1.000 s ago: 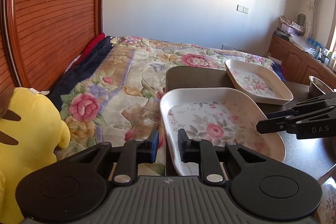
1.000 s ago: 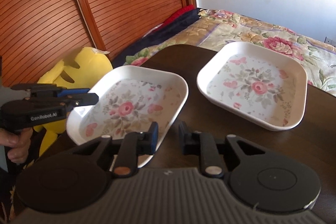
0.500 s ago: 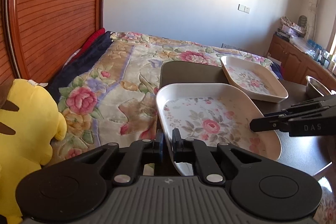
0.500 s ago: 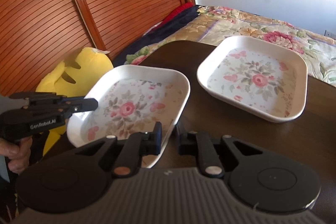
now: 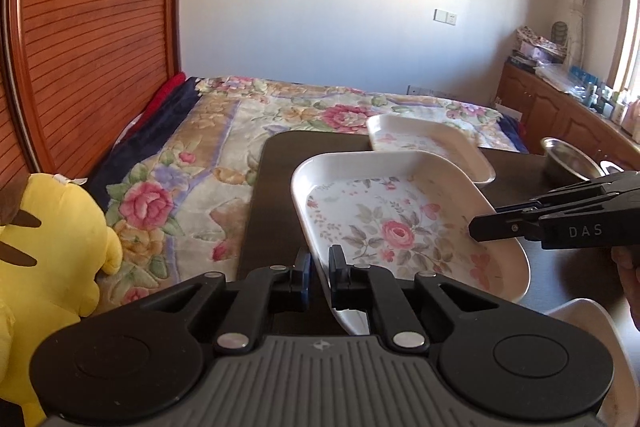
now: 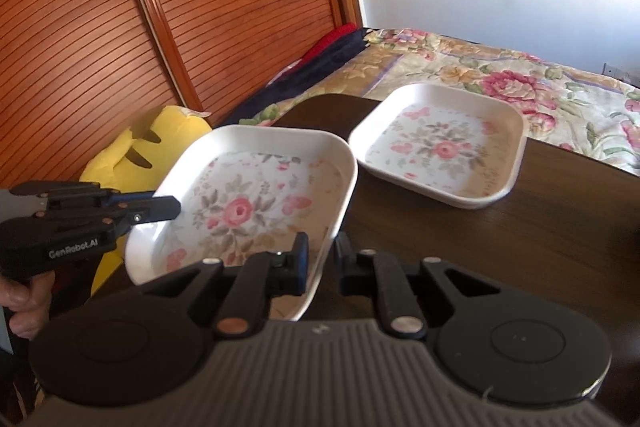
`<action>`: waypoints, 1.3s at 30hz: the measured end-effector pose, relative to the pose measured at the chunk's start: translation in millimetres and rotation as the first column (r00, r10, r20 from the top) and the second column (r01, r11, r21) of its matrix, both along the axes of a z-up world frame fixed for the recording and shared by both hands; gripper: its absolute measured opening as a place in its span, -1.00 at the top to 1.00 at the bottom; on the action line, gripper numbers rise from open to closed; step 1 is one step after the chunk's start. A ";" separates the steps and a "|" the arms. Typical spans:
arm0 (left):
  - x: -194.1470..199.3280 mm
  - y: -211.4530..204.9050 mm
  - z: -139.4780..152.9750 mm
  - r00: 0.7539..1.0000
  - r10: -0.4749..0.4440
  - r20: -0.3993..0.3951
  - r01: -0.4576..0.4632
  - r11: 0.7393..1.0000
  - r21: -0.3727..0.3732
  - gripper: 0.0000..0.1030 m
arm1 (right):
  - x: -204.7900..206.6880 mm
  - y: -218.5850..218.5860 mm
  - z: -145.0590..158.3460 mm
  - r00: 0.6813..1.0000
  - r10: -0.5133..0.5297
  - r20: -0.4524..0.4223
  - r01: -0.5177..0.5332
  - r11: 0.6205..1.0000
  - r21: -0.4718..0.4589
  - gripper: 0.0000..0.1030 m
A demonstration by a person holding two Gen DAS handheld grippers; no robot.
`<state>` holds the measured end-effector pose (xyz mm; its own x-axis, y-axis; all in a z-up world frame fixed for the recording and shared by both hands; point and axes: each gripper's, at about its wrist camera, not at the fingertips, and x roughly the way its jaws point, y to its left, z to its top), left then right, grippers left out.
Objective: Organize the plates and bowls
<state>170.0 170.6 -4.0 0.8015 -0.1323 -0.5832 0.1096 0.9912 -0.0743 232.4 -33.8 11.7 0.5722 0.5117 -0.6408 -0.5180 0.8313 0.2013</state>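
A white square plate with a rose print [image 5: 396,231] [image 6: 240,211] is held tilted above the dark table [image 6: 520,247]. My left gripper [image 5: 320,277] is shut on the plate's left rim, and its tip [image 6: 172,209] also shows in the right wrist view. Opposite it, my right gripper [image 6: 323,263] is shut on the right rim, with its tip [image 5: 480,227] visible from the left wrist. A second matching plate [image 5: 432,143] [image 6: 440,151] lies flat on the table just beyond the held one. A steel bowl [image 5: 572,159] stands at the far right.
A bed with a floral cover [image 5: 240,131] borders the table's far and left sides. A yellow plush toy [image 5: 52,247] [image 6: 132,151] sits by the wooden headboard. Part of another white dish [image 5: 596,327] shows at the lower right. A hand holds each gripper.
Both grippers have closed onto opposite rims of the near plate. The plate has risen off the table and now overlaps the near edge of the second plate.
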 end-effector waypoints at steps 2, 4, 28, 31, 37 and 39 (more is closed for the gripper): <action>-5.3 -8.2 2.9 1.000 -0.009 0.005 0.009 1.000 -0.002 0.80 | -6.3 -8.7 2.9 1.000 -0.011 0.002 0.011 1.000 0.003 0.71; -10.4 -17.4 5.3 1.000 -0.019 0.009 0.019 1.000 0.000 0.80 | -13.3 -15.5 5.5 1.000 -0.020 0.009 0.020 1.000 0.003 0.71; -82.2 -93.3 21.8 0.993 -0.112 0.044 0.112 0.994 0.014 0.77 | -92.8 -86.4 21.1 0.993 -0.091 0.071 0.091 0.996 0.008 0.71; -92.2 -99.1 23.7 0.991 -0.122 0.047 0.122 0.992 0.013 0.76 | -102.1 -92.1 22.5 0.992 -0.097 0.076 0.097 0.995 0.007 0.71; -108.8 -106.0 26.0 0.989 -0.135 0.056 0.135 0.991 0.002 0.76 | -118.3 -98.4 25.0 0.991 -0.104 0.088 0.103 0.995 0.014 0.71; -114.1 -107.8 25.4 0.989 -0.136 0.062 0.136 0.991 0.004 0.76 | -122.5 -100.0 22.9 0.991 -0.105 0.089 0.103 0.994 0.018 0.71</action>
